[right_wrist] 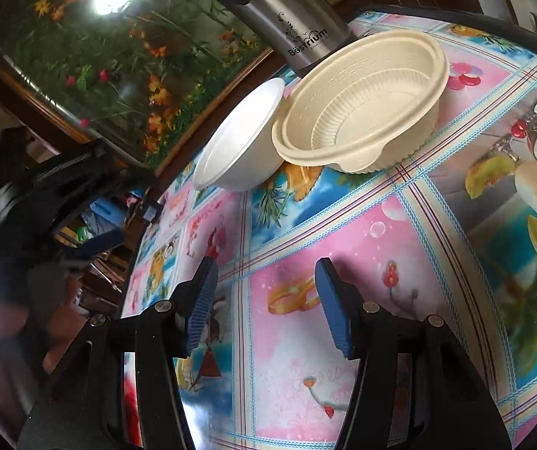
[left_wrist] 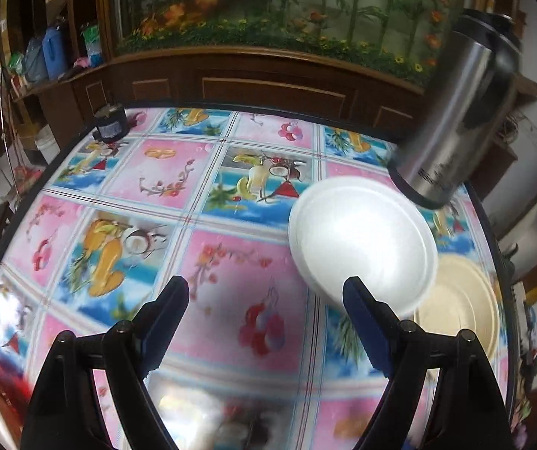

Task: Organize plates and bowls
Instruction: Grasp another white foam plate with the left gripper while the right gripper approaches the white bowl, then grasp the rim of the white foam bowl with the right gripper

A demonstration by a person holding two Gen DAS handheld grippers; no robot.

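Here both tongs, left (left_wrist: 266, 292) and right (right_wrist: 266, 275), gape wide, holding nothing.

A round table (left_wrist: 208, 221) carried a glossy cloth printed in pink and blue squares — fruit, cocktails, flowers, rings. A tall steel flask (left_wrist: 459, 112) with a black lid and handle stood near its far right edge; the right wrist view showed lettering on its side. A small dark jar (left_wrist: 110, 124) sat at the far left edge. Behind the table ran a dark wooden cabinet (left_wrist: 268, 86) bearing a long glass tank (left_wrist: 287, 7) of green plants and orange flowers — blue jugs (left_wrist: 52, 52) stood on a shelf to the left.
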